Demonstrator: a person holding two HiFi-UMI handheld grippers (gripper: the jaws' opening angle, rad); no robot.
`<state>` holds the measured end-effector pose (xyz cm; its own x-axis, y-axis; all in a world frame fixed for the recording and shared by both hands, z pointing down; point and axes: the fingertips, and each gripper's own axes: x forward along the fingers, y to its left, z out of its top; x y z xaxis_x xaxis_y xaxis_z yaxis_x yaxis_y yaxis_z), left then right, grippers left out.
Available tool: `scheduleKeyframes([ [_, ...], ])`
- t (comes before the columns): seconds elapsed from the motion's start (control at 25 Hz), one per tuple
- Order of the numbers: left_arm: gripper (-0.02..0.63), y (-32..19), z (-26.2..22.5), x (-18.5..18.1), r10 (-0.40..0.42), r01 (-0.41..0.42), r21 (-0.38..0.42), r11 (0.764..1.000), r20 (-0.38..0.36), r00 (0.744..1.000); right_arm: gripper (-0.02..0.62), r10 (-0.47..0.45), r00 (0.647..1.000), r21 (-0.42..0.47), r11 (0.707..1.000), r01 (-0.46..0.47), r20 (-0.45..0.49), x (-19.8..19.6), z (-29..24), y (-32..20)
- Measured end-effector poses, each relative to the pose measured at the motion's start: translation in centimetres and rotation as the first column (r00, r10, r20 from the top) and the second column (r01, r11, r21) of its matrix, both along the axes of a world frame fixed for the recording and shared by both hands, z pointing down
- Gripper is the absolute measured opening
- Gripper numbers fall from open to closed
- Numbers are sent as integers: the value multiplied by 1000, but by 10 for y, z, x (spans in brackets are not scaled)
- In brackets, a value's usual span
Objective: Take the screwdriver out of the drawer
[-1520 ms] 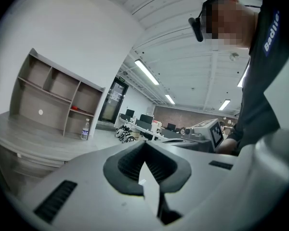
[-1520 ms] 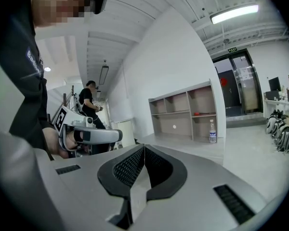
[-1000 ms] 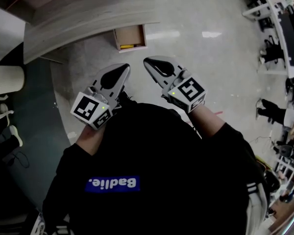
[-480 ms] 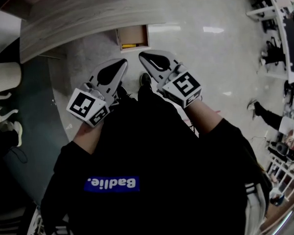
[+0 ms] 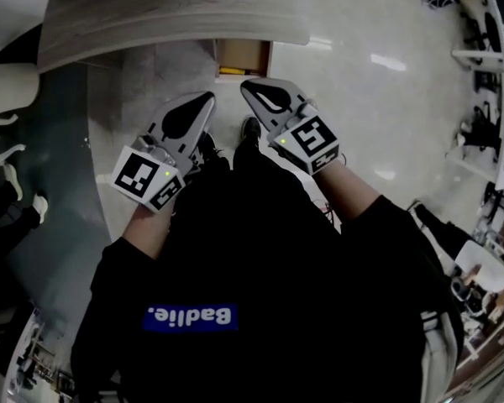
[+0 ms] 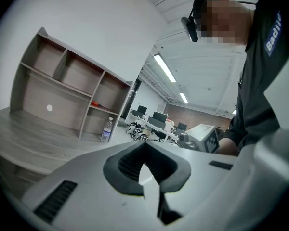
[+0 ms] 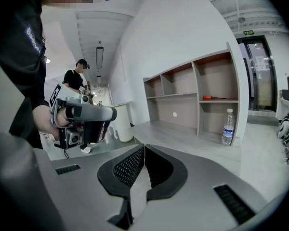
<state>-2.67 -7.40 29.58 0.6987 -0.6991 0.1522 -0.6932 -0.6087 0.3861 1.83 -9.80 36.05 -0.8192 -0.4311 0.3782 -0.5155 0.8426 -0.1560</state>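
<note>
Desk (image 5: 176, 15) curves overhead, its drawer (image 5: 247, 54) standing open, likely for access. Left gripper (image 5: 207, 99) and right gripper (image 5: 247, 85) hang closed and empty, short of it. Yellow screwdriver (image 5: 232, 71) lies inside, along the drawer's nearer edge.

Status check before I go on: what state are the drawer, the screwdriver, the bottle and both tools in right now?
drawer: open, pulled out from under the desk.
screwdriver: lying inside the drawer, not yet picked up.
bottle: standing upright on the desk.
left tool: shut, nothing in it, clear of the drawer.
right tool: shut, nothing in it, clear of the drawer.
</note>
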Motion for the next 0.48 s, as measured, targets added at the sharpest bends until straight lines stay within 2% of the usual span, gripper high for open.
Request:
scheduleKeyframes([
  [0.2,2,-13,10,-10,-80,80,-13,997,3,997,31,-61,998,-18,998,60,-33,-7,30,-12],
  [0.48,2,-26,19,-15,-136,136,-21,991,-10,991,32,-111,990,-14,994,111,-82,-19,64,-30],
])
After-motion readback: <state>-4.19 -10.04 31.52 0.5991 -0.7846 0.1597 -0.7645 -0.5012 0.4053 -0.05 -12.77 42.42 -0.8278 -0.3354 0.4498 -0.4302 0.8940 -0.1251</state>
